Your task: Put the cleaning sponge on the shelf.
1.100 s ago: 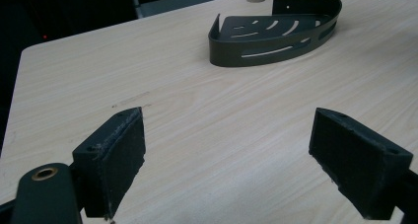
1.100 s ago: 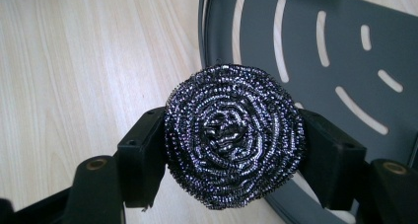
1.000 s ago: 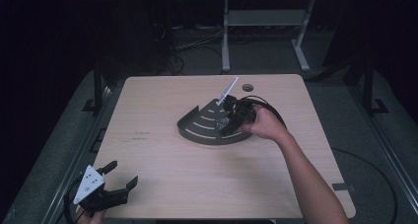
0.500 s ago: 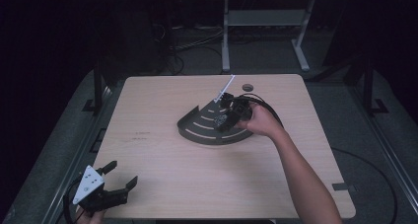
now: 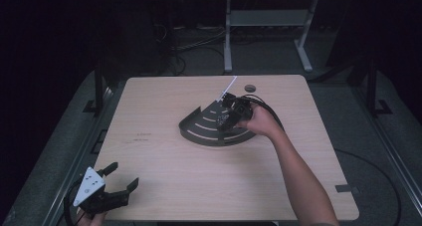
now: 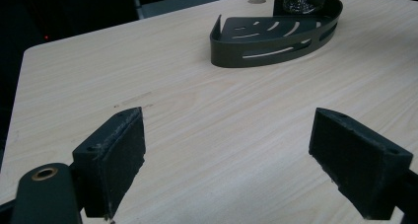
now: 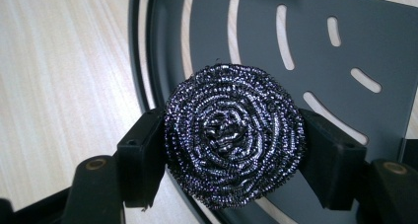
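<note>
Holding a steel wool scourer [image 7: 232, 135] over the dark slotted corner tray [image 5: 199, 129].

Pinched at both sides by the right tool [image 7: 231, 152], just above the tray floor near the curved rim, round face toward the camera. Probably to be lowered straight down into the tray. Left tool [image 5: 112, 188] spread and empty, well apart at the near left corner of the table [image 5: 164, 166].
</note>
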Action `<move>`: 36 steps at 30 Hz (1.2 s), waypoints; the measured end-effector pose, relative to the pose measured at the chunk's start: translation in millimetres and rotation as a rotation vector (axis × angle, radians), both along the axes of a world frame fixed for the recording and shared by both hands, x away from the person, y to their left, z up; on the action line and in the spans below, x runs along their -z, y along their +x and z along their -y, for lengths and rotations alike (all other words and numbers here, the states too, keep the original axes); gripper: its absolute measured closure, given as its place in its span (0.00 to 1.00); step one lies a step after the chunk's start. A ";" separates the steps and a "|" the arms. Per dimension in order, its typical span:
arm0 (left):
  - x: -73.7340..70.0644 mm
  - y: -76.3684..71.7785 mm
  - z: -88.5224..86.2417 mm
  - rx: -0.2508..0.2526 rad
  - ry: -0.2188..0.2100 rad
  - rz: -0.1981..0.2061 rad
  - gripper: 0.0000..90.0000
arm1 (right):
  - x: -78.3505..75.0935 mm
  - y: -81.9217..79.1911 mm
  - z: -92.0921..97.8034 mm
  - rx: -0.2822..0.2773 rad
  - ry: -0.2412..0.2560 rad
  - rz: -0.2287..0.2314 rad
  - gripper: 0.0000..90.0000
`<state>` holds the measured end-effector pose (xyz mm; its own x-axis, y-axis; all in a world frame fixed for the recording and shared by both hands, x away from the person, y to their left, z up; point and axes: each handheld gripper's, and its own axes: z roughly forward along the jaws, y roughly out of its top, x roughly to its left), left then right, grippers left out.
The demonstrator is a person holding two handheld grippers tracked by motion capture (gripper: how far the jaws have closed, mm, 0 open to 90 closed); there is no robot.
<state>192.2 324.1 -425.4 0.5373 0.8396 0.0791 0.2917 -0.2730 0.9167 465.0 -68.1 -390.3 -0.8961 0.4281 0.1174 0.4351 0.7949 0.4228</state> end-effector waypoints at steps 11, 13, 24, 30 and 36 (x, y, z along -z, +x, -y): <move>-0.1 -0.4 -0.7 0.000 0.000 0.001 0.15 | 10.8 7.1 -0.2 0.028 -0.002 -0.016 0.35; -0.1 -0.6 -0.4 0.000 0.000 0.003 0.15 | 13.3 8.1 0.2 0.030 -0.001 -0.020 0.35; 0.0 -0.4 -0.5 0.000 0.001 0.001 0.15 | 23.7 13.0 2.4 0.053 -0.007 -0.034 0.35; 0.0 -0.5 -0.6 0.000 -0.001 0.000 0.15 | 29.5 13.7 1.8 0.059 -0.004 -0.041 0.35; 0.1 -0.5 -0.8 -0.001 -0.002 -0.001 0.15 | 34.3 14.5 0.4 0.063 -0.011 -0.047 0.35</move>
<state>191.7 324.9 -425.5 0.5363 0.8405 0.0767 0.2926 -0.2704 0.9172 479.5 -68.5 -424.6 -0.8608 0.4850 0.1541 0.5038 0.7697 0.3920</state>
